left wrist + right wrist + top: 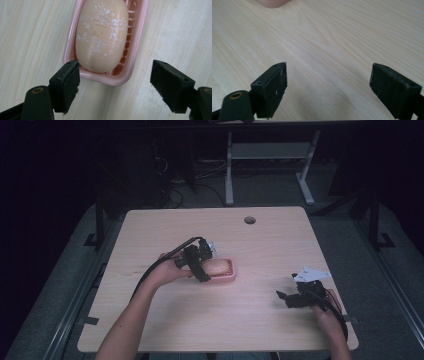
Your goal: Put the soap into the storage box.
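Lower right of the high view: right gripper (289, 296), jaws spread wide over bare table (270, 240), gripping nothing. At centre: left gripper (201, 265), wide open, empty, poised at a pink soap dish (232, 273) cradling peach soap (215, 266).

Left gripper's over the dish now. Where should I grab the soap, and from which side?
Take the soap across its narrow middle, coming down from above. It lies flat and lengthwise in the pink dish, whose rim guards its lower sides, so only the domed top is free. The open left gripper likely spans that width.
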The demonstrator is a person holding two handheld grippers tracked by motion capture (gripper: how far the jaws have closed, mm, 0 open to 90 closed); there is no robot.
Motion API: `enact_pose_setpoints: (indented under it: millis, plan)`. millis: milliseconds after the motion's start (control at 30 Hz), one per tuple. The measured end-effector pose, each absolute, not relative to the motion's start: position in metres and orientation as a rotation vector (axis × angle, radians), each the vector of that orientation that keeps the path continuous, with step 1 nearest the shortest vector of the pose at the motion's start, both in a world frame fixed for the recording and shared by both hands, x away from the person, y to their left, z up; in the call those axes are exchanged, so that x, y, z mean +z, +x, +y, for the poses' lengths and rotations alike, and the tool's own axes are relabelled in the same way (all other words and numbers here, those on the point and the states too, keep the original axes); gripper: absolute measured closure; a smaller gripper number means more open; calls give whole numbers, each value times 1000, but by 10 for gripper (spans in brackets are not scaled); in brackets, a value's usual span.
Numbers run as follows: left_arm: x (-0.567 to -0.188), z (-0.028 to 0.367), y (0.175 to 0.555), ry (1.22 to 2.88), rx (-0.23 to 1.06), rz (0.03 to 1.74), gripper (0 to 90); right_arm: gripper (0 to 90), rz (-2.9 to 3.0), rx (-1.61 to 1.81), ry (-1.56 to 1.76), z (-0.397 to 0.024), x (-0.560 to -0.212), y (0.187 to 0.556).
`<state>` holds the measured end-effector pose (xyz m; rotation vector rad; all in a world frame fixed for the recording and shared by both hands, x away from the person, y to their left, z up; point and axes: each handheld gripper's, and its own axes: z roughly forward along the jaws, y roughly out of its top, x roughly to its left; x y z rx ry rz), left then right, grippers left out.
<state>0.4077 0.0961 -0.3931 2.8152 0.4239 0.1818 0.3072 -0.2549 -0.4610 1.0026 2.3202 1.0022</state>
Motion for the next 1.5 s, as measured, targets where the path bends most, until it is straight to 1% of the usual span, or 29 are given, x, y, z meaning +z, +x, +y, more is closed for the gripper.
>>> enact_pose_setpoints:
  millis: [367, 833, 1100, 1500]
  plan:
    - [-395, 110, 400, 2794, 183, 452, 233, 139, 2311, 989, 1008, -254, -460, 306]
    - [-401, 119, 390, 2775, 173, 465, 226, 139, 2316, 972, 999, -252, -460, 307]
    - [-399, 123, 379, 2753, 183, 442, 219, 139, 2320, 967, 1000, -250, -460, 307]
    - [-404, 143, 368, 2742, 176, 476, 220, 139, 2329, 953, 996, -248, -461, 308]
